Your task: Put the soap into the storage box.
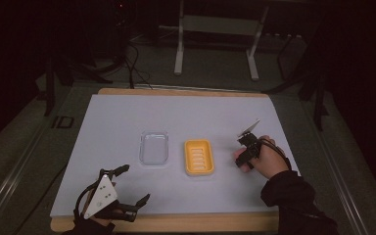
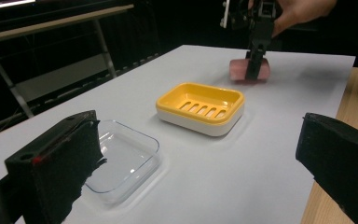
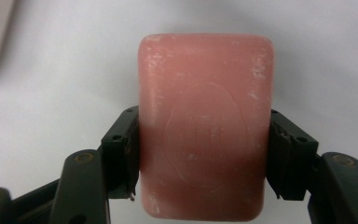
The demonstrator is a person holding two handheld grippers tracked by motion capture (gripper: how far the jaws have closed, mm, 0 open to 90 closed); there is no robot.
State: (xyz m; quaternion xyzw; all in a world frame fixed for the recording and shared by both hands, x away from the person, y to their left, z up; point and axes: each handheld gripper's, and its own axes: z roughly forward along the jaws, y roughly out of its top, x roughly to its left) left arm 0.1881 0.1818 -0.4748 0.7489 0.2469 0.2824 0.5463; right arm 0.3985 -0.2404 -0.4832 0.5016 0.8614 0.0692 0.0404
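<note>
A pink bar of soap (image 3: pixel 205 84) lies on the white table cover, and my right gripper (image 3: pixel 203 154) is shut on it, one pad pressed against each long side. From above, the right gripper (image 1: pixel 245 152) points down at the soap (image 1: pixel 239 157), just right of a yellow soap dish (image 1: pixel 199 157). The left gripper view shows the soap (image 2: pixel 237 71) behind the dish (image 2: pixel 200 107) with the right gripper (image 2: pixel 256 60) over it. My left gripper (image 1: pixel 134 185) stands open near the front left edge, nothing between its jaws.
A clear plastic tray (image 1: pixel 154 148) sits left of the yellow dish, close in front of the left gripper (image 2: pixel 196 186). The white cover (image 1: pixel 176 112) lies on a wooden board whose edge (image 1: pixel 176 223) shows at the front. Metal frame legs stand beyond the table.
</note>
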